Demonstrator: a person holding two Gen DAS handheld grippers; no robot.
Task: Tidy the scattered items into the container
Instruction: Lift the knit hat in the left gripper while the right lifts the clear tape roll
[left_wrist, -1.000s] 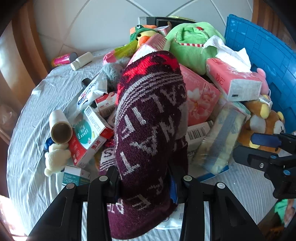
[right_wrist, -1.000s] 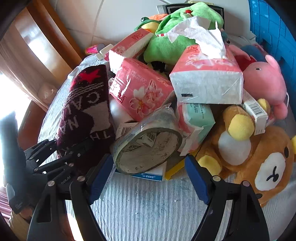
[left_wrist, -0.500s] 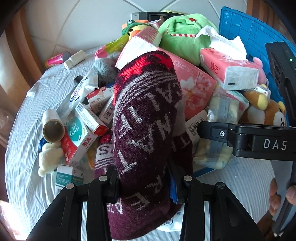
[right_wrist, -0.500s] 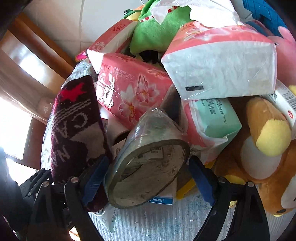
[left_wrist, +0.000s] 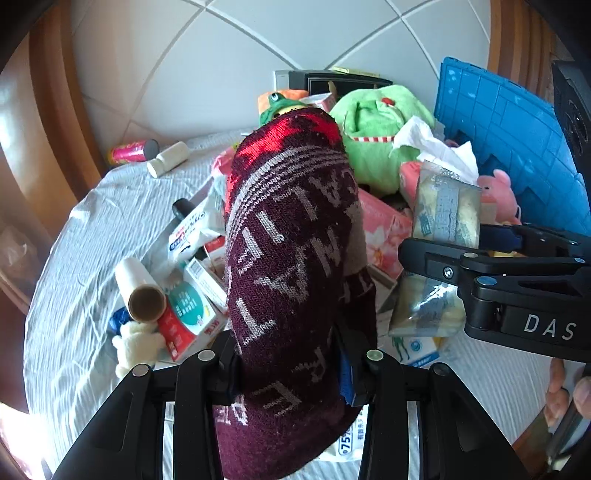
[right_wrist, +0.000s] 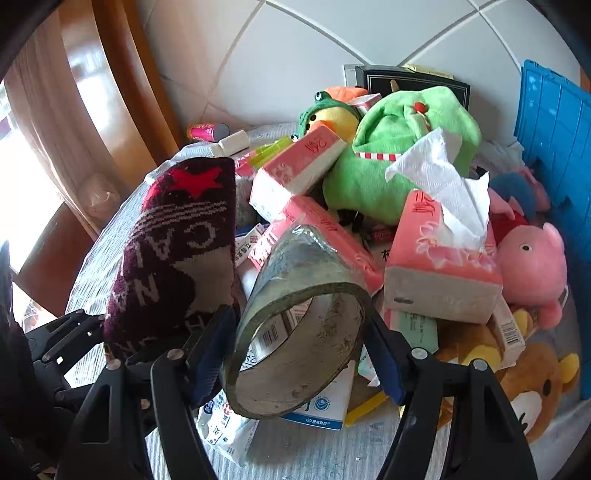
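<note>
white tiled wall (left_wrist: 258, 55) | wooden frame (right_wrist: 122, 74) | grey cloth (left_wrist: 92, 229) covering table

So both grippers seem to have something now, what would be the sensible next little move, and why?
Probably carry both loads right, toward the blue crate. The left gripper is clamped on the maroon sock, and the right gripper grips the big tape roll, lifted above the clutter. The pile of tissue packs and plush toys lies between, so keeping them high seems wise.
</note>
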